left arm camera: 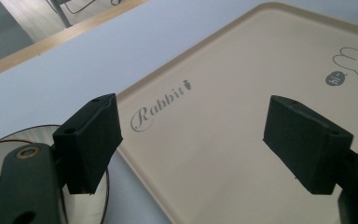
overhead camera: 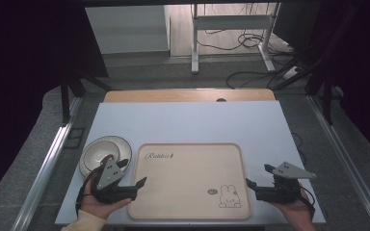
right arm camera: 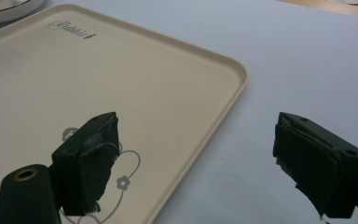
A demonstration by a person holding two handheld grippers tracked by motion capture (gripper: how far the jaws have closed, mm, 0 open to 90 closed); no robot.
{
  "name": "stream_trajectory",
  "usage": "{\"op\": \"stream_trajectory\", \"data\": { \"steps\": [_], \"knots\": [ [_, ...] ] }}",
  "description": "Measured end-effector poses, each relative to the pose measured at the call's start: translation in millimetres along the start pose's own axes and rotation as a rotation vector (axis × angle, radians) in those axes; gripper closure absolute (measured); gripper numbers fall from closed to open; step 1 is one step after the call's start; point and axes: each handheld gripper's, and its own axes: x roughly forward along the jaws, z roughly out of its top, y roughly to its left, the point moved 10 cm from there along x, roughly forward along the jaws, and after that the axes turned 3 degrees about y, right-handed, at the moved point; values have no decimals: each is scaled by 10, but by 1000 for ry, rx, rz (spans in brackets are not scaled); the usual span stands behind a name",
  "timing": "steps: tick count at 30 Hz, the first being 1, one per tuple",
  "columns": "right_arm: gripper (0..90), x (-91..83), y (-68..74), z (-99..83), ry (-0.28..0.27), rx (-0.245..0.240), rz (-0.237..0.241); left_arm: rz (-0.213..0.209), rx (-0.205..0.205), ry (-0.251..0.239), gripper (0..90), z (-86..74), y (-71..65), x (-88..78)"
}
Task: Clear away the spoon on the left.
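While both jaws stand wide, left gripper (overhead camera: 134, 177) and right gripper (overhead camera: 258, 176) should take the tray (overhead camera: 188, 211) edges evenly

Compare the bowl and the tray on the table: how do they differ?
The bowl is round with a dark line at its rim; the tray is rectangular with rounded corners. The bowl is whitish and plain; the tray is beige, printed with script lettering and a rabbit drawing. The bowl is much smaller and deeper; the tray is wide and shallow. The bowl lies at the tray's left. Both are empty and rest on the white table.
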Motion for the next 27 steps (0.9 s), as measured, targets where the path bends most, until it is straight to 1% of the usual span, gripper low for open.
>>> {"op": "stream_trajectory", "data": {
  "steps": [1,5,6,7,9,12,15,20,22,23,27],
  "knots": [
    [148,-1,-1,-4,1,-1,0,1,-5,-6,184,23,12,-34],
    [148,-4,-7,-4,2,3,0,0,-9,-17,184,59,19,-70],
    [148,-4,-7,-4,2,3,0,1,-3,-19,184,65,24,-82],
    [149,-3,6,13,-4,14,14,0,-4,-17,184,61,17,-97],
    [149,-1,25,19,-7,19,22,2,1,-17,184,62,23,-104],
    [149,-3,33,13,-5,13,20,6,-8,-24,184,84,38,-130],
    [150,-5,25,15,-7,16,16,14,-12,-29,184,100,73,-165],
    [150,2,4,8,-5,16,12,34,-33,-30,184,89,144,-239],
    [150,3,0,8,-4,14,9,42,-35,-28,184,83,175,-273],
    [151,5,0,6,-2,13,8,44,-40,-34,184,87,186,-287],
    [152,13,5,3,1,13,9,55,-43,-35,185,80,232,-358]
  ]
}}
